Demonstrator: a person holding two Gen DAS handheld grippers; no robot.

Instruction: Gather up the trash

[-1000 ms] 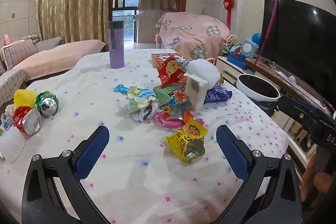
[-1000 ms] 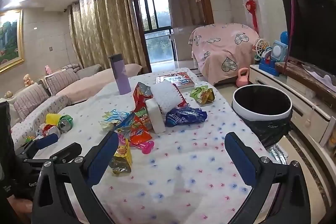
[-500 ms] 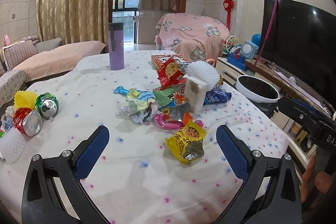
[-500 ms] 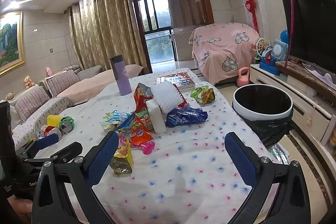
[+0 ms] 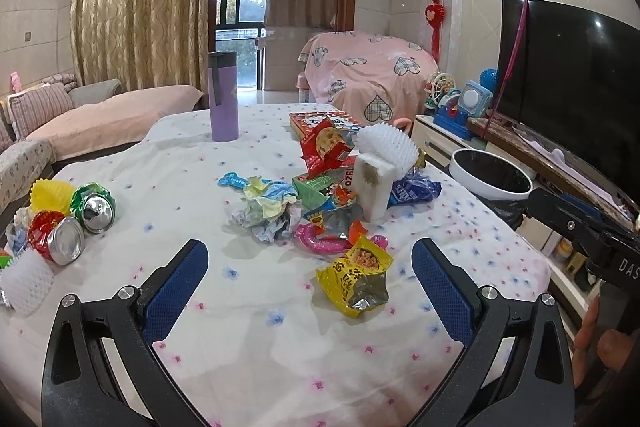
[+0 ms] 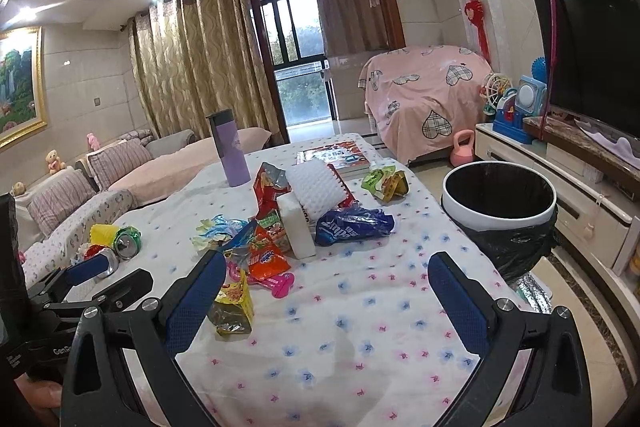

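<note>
Trash still waits on the bench; nothing is picked up yet.

Left wrist view: the left tongs (image 5: pixel 306 265) gape wide and hold nothing, just before the crinkled yellow snack bag (image 5: pixel 356 281). Right wrist view: the right tongs (image 6: pixel 326 281) also gape, with nothing in them. The round white bin with a black bag (image 6: pixel 500 205) stands beside the bench (image 6: pixel 360 327), right of the wrapper pile (image 6: pixel 276 227).

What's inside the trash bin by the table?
The trash bin shows only a black liner: dark inner walls, with the bag spilling below its white rim. No trash is visible, but the bottom is hidden from both views.
</note>
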